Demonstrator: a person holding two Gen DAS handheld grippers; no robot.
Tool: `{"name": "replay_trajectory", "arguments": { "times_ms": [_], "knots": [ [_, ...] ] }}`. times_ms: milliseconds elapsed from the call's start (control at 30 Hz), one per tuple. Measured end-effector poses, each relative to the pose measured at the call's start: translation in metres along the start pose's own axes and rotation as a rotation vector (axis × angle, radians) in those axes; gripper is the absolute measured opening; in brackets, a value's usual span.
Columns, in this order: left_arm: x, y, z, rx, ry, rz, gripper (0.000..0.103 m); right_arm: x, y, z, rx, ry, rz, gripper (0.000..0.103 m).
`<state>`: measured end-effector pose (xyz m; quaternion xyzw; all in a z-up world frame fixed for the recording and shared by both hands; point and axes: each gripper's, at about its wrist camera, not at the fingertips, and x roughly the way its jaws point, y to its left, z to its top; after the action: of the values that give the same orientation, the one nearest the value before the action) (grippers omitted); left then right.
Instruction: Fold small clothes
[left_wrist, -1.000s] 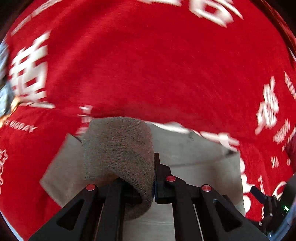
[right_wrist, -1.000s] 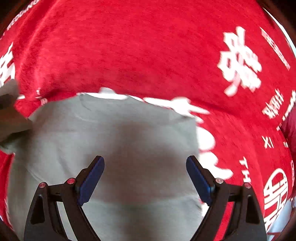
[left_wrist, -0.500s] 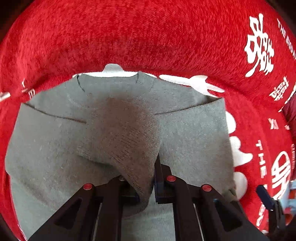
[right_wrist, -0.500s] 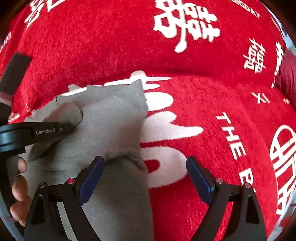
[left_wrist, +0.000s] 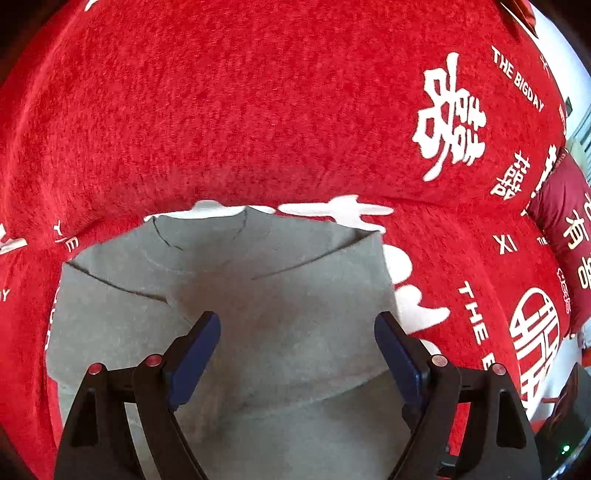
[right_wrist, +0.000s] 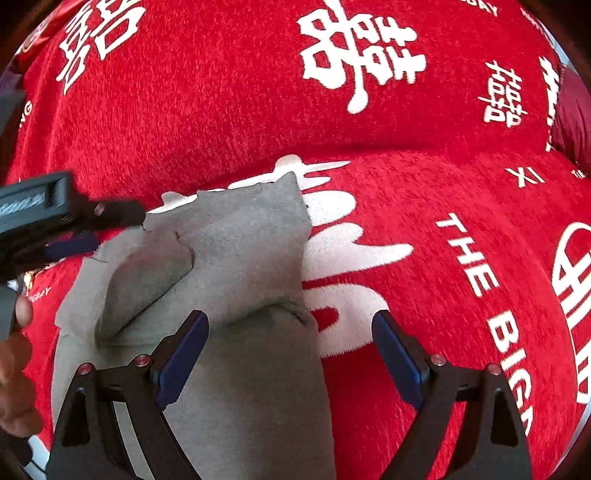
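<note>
A small grey knit sweater (left_wrist: 280, 302) lies on the red sofa seat, neck toward the backrest, both sleeves folded in over its body. My left gripper (left_wrist: 297, 354) is open and empty just above the sweater's middle. In the right wrist view the sweater (right_wrist: 240, 251) lies left of centre, and my right gripper (right_wrist: 290, 350) is open and empty over its right edge. The left gripper (right_wrist: 74, 229) shows there at the far left, over the sweater's left side.
The red sofa cover (left_wrist: 258, 110) with white characters fills both views, its backrest (right_wrist: 221, 92) rising behind the sweater. A dark red cushion (left_wrist: 565, 236) lies at the right end. The seat (right_wrist: 461, 277) right of the sweater is bare cover.
My left gripper has let go of the sleeve it held, opened wide, and the sleeve now lies flat on the sweater. The right gripper stayed open and has shifted toward the sweater's right edge.
</note>
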<state>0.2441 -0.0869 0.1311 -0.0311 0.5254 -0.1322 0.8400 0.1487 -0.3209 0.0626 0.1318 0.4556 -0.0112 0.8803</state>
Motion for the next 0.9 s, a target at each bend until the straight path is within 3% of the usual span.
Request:
{"name": "replay_trajectory", "arguments": {
  "times_ms": [100,267,333,400,467,533,600,633,767,833,900],
  "knots": [
    [-0.018,0.018,-0.005,-0.032,-0.038,0.021,0.086,-0.010,-0.008,-0.002,-0.002,-0.007,0.005,0.091],
    [-0.039,0.110,-0.050,-0.268,-0.120,0.151,0.086,-0.016,-0.002,0.004,-0.021,-0.020,0.043,0.091],
    [-0.026,0.148,-0.081,-0.352,-0.075,0.249,0.086,-0.011,0.011,0.009,-0.016,-0.009,0.073,0.091],
    [-0.010,0.172,-0.108,-0.403,-0.020,0.260,0.086,-0.004,0.034,0.015,-0.036,0.006,0.102,0.091],
    [0.000,0.186,-0.132,-0.448,-0.019,0.248,0.086,0.008,0.069,0.022,-0.094,0.033,0.119,0.091],
    [-0.003,0.179,-0.148,-0.386,-0.129,0.295,0.087,0.018,0.102,0.026,-0.156,0.059,0.120,0.091],
    [0.004,0.167,-0.157,-0.300,-0.152,0.346,0.101,0.035,0.139,0.029,-0.229,0.095,0.103,0.091],
    [0.006,0.161,-0.160,-0.282,-0.162,0.363,0.103,0.043,0.152,0.028,-0.256,0.110,0.081,0.091],
    [0.004,0.167,-0.159,-0.306,-0.175,0.329,0.103,0.086,0.184,0.025,-0.328,0.188,-0.012,0.090],
    [0.004,0.165,-0.157,-0.296,-0.179,0.345,0.103,0.104,0.171,0.023,-0.288,0.237,-0.038,0.053],
    [0.007,0.164,-0.156,-0.299,-0.188,0.351,0.103,0.100,0.145,0.027,-0.150,0.224,0.029,0.040]
  ]
}}
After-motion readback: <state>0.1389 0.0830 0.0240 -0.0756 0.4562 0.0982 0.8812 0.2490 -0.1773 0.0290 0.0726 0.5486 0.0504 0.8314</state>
